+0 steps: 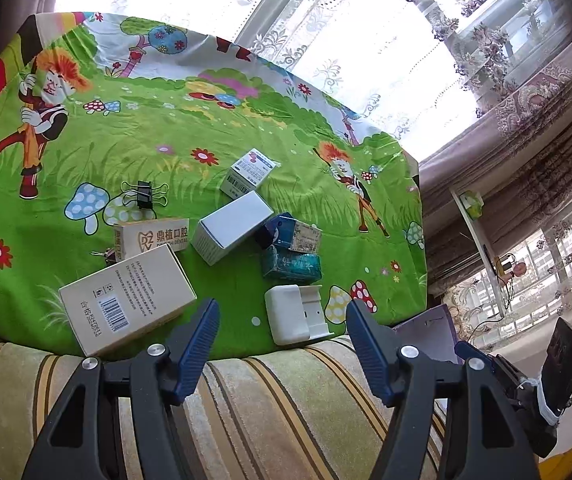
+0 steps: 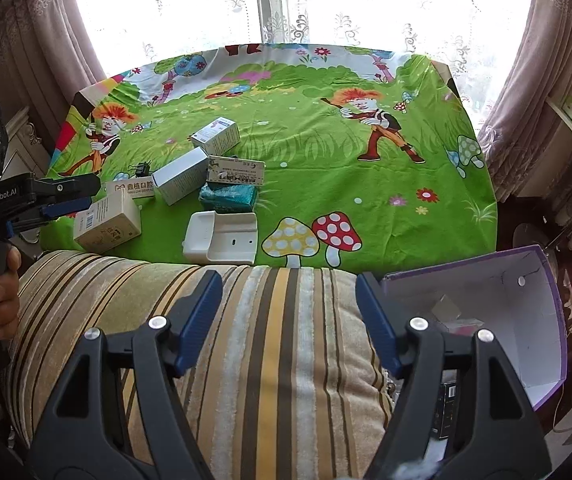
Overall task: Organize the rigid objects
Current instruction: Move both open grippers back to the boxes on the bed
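Small boxes [image 1: 230, 236] clustered near the tabletop's [image 1: 166, 128] front edge, awaiting sorting; purple-edged carton [image 2: 525, 320] alongside, likely receptacle. Left hand-held gripper [image 1: 282, 320] and right hand-held gripper [image 2: 289, 292]: fingers apart, empty.

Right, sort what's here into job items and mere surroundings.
Job: beige barcode box, dental box, white box, teal box, white plastic case, binder clip, purple-edged carton.
Surroundings: cartoon cloth, striped cushion, curtains.
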`<state>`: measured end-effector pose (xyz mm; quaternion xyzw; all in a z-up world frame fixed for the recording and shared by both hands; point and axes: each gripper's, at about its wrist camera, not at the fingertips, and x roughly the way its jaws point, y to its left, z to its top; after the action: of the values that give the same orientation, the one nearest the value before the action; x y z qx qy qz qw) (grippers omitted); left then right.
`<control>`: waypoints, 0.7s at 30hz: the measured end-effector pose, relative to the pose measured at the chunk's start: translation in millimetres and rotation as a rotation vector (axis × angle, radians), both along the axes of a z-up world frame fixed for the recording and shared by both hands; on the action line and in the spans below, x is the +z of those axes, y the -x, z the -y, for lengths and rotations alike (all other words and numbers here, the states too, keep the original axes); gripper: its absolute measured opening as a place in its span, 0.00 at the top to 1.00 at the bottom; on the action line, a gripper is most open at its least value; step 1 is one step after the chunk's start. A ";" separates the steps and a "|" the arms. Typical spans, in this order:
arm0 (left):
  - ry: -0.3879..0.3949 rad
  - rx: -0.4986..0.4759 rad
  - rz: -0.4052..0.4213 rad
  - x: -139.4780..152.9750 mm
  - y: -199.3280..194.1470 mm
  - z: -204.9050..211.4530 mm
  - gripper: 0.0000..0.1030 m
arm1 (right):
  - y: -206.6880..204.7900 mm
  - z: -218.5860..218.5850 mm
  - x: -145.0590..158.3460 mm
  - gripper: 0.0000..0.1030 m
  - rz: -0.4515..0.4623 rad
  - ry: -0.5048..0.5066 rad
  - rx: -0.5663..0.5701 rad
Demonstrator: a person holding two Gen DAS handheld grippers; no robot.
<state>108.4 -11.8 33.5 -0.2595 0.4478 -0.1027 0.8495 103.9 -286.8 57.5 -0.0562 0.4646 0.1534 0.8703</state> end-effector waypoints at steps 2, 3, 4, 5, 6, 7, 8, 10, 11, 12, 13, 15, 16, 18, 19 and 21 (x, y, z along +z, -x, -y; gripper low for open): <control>0.007 0.012 -0.011 -1.2 -2.3 -8.3 0.35 | -1.4 -7.9 -0.5 0.29 -0.001 0.006 0.019; 0.007 0.020 -0.017 -1.5 -3.1 -12.2 0.35 | -2.0 -11.6 -0.5 0.29 -0.001 0.008 0.028; 0.008 0.028 -0.021 -1.6 -3.8 -16.0 0.35 | -2.9 -15.5 -0.7 0.29 -0.003 0.008 0.037; 0.008 0.037 -0.026 -2.3 -5.1 -20.3 0.35 | -3.8 -18.9 -0.9 0.29 -0.004 0.007 0.046; 0.007 0.047 -0.034 -2.8 -6.2 -24.5 0.35 | -4.7 -22.1 -1.1 0.29 -0.006 0.007 0.054; 0.010 0.057 -0.043 -3.8 -7.7 -28.9 0.35 | -5.6 -25.3 -1.4 0.29 -0.007 0.008 0.062; 0.015 0.067 -0.052 -4.9 -9.3 -33.9 0.35 | -6.6 -28.1 -2.0 0.28 -0.009 0.010 0.070; 0.018 0.085 -0.066 -6.8 -12.8 -43.1 0.35 | -9.6 -33.7 -3.0 0.28 -0.012 0.013 0.086; 0.017 0.092 -0.072 -7.5 -14.6 -47.4 0.35 | -11.1 -36.3 -3.6 0.27 -0.014 0.013 0.094; 0.016 0.098 -0.078 -8.6 -16.3 -51.6 0.35 | -13.2 -39.0 -4.0 0.26 -0.017 0.012 0.101; 0.015 0.103 -0.085 -9.9 -18.3 -55.0 0.35 | -15.4 -41.0 -4.5 0.25 -0.019 0.011 0.106; 0.016 0.111 -0.102 -13.4 -22.7 -61.6 0.35 | -21.1 -44.8 -5.9 0.24 -0.028 0.010 0.114; 0.017 0.114 -0.110 -15.9 -26.3 -64.2 0.35 | -24.1 -46.2 -6.5 0.24 -0.032 0.007 0.118; 0.009 0.123 -0.128 -20.7 -31.4 -69.0 0.35 | -29.7 -49.1 -7.8 0.22 -0.041 -0.006 0.129; 0.007 0.127 -0.138 -23.2 -33.8 -71.3 0.35 | -32.7 -50.8 -8.5 0.21 -0.046 -0.009 0.134; 0.017 0.126 -0.156 -28.8 -39.4 -75.5 0.35 | -38.4 -54.9 -9.8 0.20 -0.049 -0.010 0.146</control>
<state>147.8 63.8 4.7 -0.3016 0.4944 -0.0327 0.8146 142.3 -231.9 47.7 -0.0817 0.4797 0.2202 0.8454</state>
